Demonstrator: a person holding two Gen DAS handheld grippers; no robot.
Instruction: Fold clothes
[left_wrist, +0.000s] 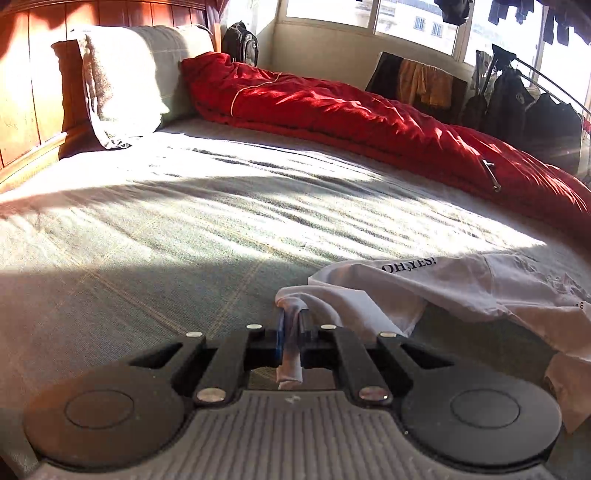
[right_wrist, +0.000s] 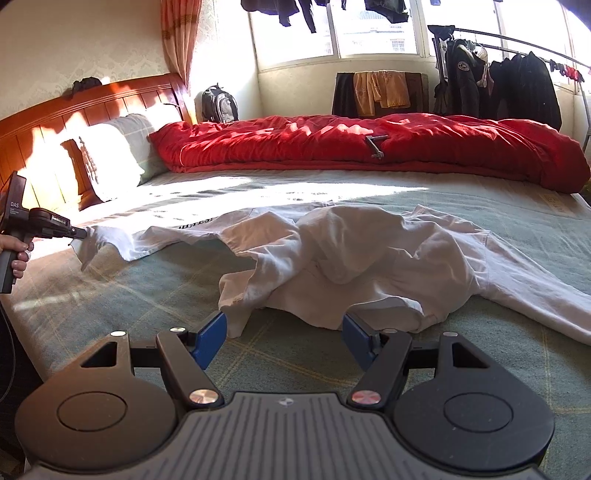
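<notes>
A white long-sleeved shirt (right_wrist: 351, 251) lies crumpled on the green checked bedspread (right_wrist: 110, 295), one sleeve stretched to the right. In the left wrist view my left gripper (left_wrist: 291, 325) is shut on a fold of the white shirt (left_wrist: 424, 291), whose black print reads "OH, YES!". The same left gripper (right_wrist: 79, 232) shows at the far left of the right wrist view, a hand on its grip, pinching the shirt's left edge. My right gripper (right_wrist: 282, 332) stands open just in front of the shirt's near hem, nothing between its blue pads.
A red quilt (right_wrist: 369, 147) lies rolled along the far side of the bed. A pillow (right_wrist: 118, 155) leans on the wooden headboard (right_wrist: 55, 118) at left. A backpack (right_wrist: 219, 105), a clothes rack (right_wrist: 498, 85) and windows stand behind the bed.
</notes>
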